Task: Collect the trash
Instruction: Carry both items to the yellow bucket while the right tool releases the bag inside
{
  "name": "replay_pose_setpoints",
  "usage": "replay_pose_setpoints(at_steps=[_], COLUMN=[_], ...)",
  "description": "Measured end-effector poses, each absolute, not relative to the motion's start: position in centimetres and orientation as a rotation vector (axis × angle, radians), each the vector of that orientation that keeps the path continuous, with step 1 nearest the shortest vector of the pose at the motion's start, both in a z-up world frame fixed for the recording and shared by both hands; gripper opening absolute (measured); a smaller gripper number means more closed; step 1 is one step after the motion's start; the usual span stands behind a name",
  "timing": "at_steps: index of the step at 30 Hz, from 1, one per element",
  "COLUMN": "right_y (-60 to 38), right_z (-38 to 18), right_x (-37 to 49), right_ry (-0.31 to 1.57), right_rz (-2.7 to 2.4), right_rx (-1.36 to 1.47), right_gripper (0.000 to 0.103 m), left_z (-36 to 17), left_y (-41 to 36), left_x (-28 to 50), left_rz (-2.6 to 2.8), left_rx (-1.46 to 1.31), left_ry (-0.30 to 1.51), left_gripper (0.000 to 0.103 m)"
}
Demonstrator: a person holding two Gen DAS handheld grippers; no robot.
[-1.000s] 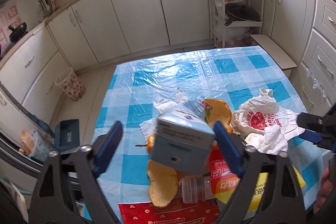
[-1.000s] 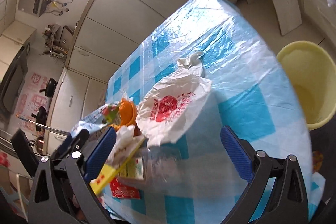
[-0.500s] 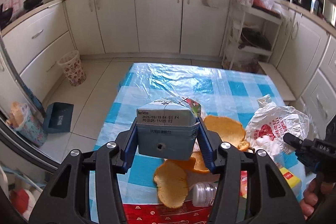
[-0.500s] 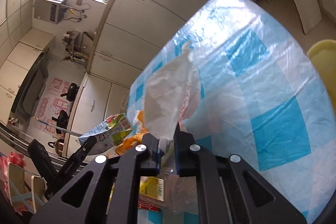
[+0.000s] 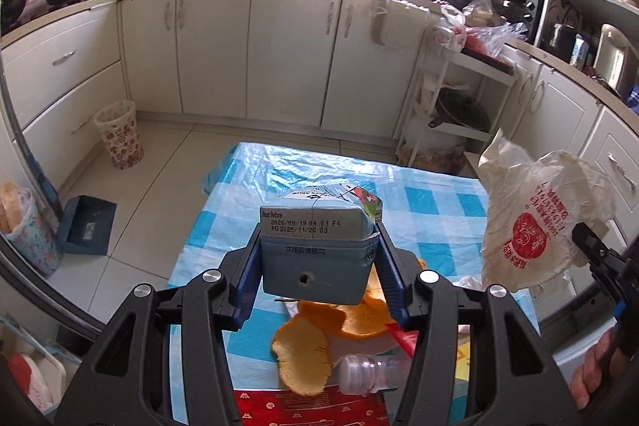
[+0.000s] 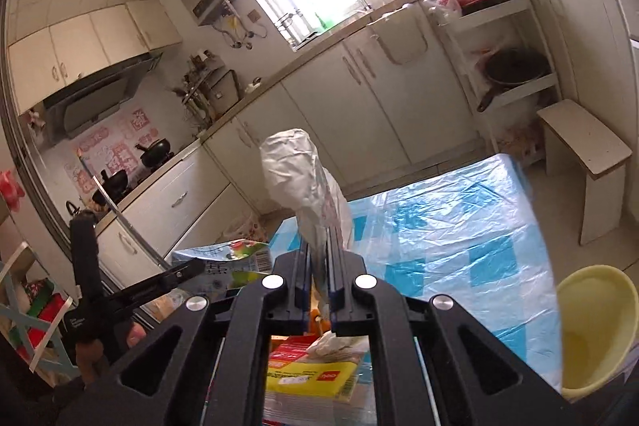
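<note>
The left gripper is clamped across the two flat sides of a grey-blue cardboard drink carton with a date stamp on its folded top, holding it in the air above the near end of the table covered in blue-and-white checked plastic sheeting. The right gripper has its jaws pressed together on a pinch of a crumpled white plastic bag with red print, which hangs lifted above the table. The carton looks light and probably empty, stiff along its panels but liable to dent, so the flat sides are the sound place to hold. The bag is limp, weightless and slippery; a gathered fold grips best, and a thin pinch may slide free. Curled orange peel, a clear plastic bottle lying on its side and a yellow packet remain near the table's front edge. A pale yellow plastic bucket stands just off the table's right side, with open floor beyond.
</note>
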State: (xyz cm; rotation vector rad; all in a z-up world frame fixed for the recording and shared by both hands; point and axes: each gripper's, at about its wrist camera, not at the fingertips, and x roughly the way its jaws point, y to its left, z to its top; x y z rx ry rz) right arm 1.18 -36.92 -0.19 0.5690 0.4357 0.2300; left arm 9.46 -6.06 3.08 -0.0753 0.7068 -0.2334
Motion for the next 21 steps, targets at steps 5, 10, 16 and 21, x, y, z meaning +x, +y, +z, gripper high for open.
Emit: replay_pose_setpoints(at_steps=[5,10,16,21], right_y=[-40.7,-45.9,-51.7,-54.1], right_z=[-0.9,-1.9,-5.3,-8.0], right_x=[-0.1,-2.8,-4.8,-4.5], right_ry=[0.424,0.433,0.517,0.605], right_rz=[0.137,-0.005,-0.177,-0.283], right_rx=[0.608,0.641,0.712,0.724], right_gripper=[0.007,0.007,0.007,0.007], left_z=[4.8,6.7,7.2,6.7], left_y=[-8.0,-11.5,-18.4,-24.9], left_x=[8.1,6.1,4.3,2.3], left_rz=[-0.297,-0.378,-0.49,-0.565], left_rx=[-0.067,-0.055,-0.043,0.0], left_ry=[0.675,0.651,0.667,0.685], left_gripper=[0.049,0.05,0.049,0.05])
